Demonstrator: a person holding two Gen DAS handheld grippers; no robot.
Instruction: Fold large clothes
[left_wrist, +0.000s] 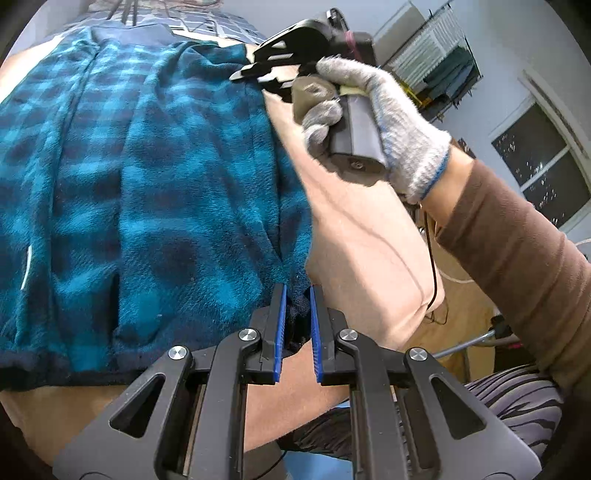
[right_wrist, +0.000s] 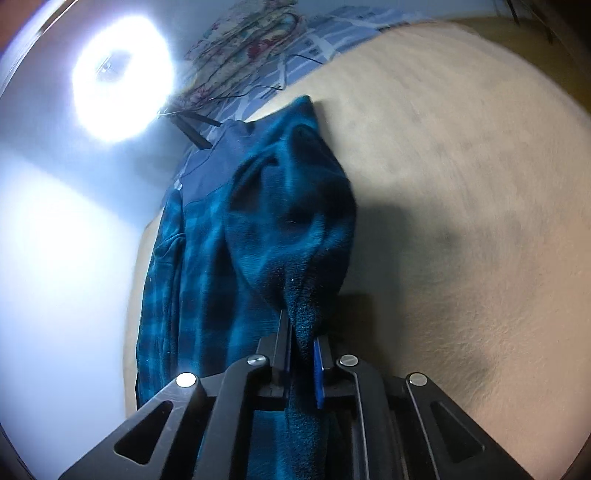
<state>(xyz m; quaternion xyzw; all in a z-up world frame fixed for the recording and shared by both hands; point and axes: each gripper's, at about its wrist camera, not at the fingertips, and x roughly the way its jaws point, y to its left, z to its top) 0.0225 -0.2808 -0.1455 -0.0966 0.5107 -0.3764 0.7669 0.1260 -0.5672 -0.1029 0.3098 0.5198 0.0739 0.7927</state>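
While the blue plaid fleece jacket (left_wrist: 155, 192) lies lengthwise on the beige bed (left_wrist: 365, 251), collar at the far end, the left gripper (left_wrist: 297, 332) pinches its near hem corner. The right gripper (right_wrist: 303, 354) has its jaws clenched on a sleeve cuff, lifted. A gloved right hand (left_wrist: 384, 122) apparently blocks the far edge; motion blur softens the bed.

The fleece jacket (left_wrist: 166, 192) is teal-and-navy buffalo plaid with a plain navy yoke and dark navy hem trim. It lies on a beige bedsheet (right_wrist: 461, 221). Each black claw (left_wrist: 297, 328) has blue finger pads (left_wrist: 280, 332). The work glove (left_wrist: 399, 125) is grey, edged blue; the sleeve (left_wrist: 517, 266) is brown.
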